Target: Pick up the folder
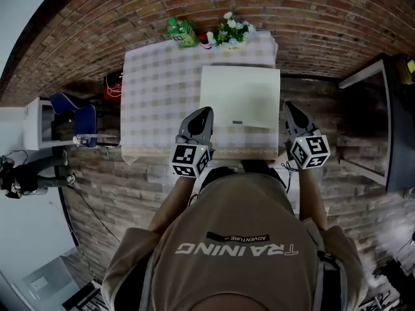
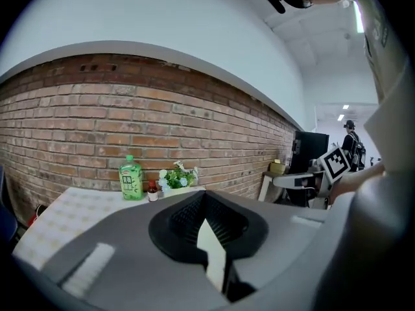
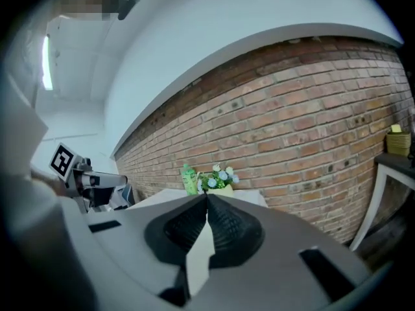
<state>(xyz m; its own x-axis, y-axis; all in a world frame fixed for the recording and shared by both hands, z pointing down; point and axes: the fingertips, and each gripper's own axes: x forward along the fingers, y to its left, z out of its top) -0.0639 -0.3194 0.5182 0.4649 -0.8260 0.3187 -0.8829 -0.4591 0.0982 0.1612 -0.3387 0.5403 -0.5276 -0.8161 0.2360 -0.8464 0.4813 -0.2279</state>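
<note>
Flanking a cream folder [image 1: 240, 99] with both grippers clenched

Plain, pale and rectangular, the folder lies closed and flat on the near right part of the checked table [image 1: 155, 89], with a small dark mark by its near edge. The left gripper [image 1: 206, 111] sits at the folder's left edge and the right gripper [image 1: 288, 106] just beyond its right edge. Each has its jaws pressed together and grips nothing. A green bottle [image 1: 182, 32] and flowers [image 1: 230, 30] stand at the far edge, well apart from the folder.
</note>
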